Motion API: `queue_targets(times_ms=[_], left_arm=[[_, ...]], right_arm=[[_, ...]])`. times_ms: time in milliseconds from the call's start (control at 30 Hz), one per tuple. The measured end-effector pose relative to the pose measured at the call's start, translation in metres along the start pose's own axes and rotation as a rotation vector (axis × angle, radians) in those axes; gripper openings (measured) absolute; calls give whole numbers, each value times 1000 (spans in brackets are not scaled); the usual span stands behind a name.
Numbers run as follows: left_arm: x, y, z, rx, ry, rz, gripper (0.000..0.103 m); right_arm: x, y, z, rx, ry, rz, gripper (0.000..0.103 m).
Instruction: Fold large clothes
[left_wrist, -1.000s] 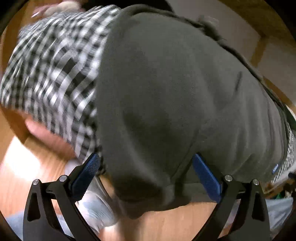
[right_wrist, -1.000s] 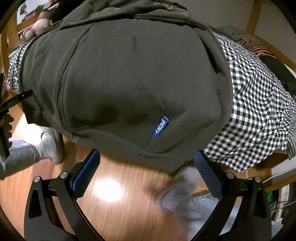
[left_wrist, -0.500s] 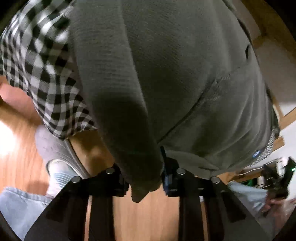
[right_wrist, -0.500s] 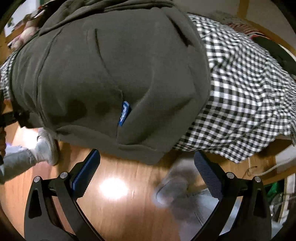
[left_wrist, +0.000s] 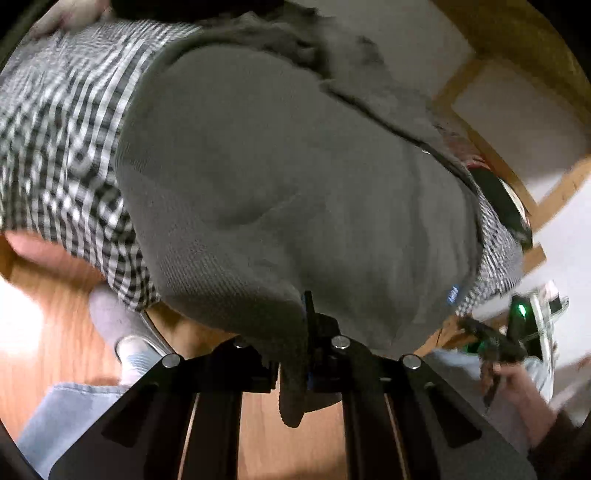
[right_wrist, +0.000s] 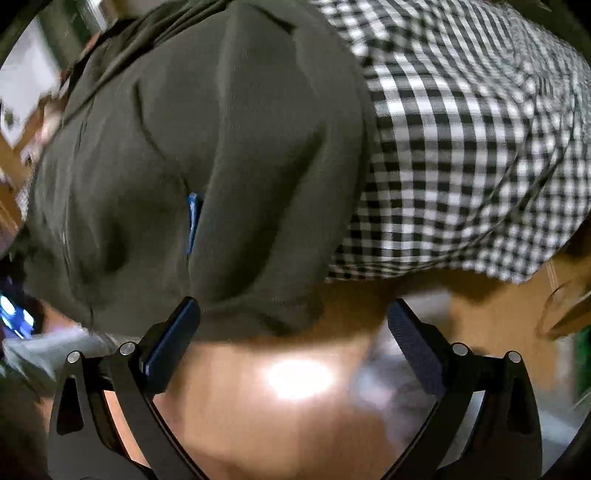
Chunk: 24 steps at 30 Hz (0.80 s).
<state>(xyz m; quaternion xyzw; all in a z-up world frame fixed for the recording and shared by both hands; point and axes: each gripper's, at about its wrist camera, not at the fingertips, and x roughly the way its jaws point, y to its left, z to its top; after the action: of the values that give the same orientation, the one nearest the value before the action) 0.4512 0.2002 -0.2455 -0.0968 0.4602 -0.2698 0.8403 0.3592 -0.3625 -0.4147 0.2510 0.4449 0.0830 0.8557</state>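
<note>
Your left hand-held gripper (left_wrist: 295, 354) shows black angular finger arms with triangular cut-outs and round silver screw heads at the pivots. Your right hand-held gripper (right_wrist: 291, 332) has the same black frame and silver screws, and each finger carries a long dark blue pad (right_wrist: 170, 339) with a finely ribbed face. In the left wrist view you wear light blue jeans (left_wrist: 62, 417) at 8 o'clock and a pale grey sock (left_wrist: 110, 317) above them.
</note>
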Motion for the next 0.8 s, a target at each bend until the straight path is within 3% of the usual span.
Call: queue_targets(times_ms=[167,300,433,500,533,600,667,800], left_arm=[[-17,-9,7,-32,-8,-33,9],[-32,-17,14,6,11,-30,9],[-27,-10,18,30,77,27,9],[-20,-15,15,73,113,82,9],[-15,-15,17,83,123,95,9],[-6,-17,15,99,132,124,9],[5,-14,13,80,136,133,9],[17,-4,0,22,136,147,9]], right_arm=[[44,-21,2,36,109,137,100],[61,-43,7,192,112,372,100],[72,-46,20,134,89,401,97],[76,-44,28,148,105,449,59],[75,-43,30,155,112,460,53],[71,-39,30,133,133,481,27],[67,-34,24,88,179,508,16],[43,-38,23,79,187,558,12]])
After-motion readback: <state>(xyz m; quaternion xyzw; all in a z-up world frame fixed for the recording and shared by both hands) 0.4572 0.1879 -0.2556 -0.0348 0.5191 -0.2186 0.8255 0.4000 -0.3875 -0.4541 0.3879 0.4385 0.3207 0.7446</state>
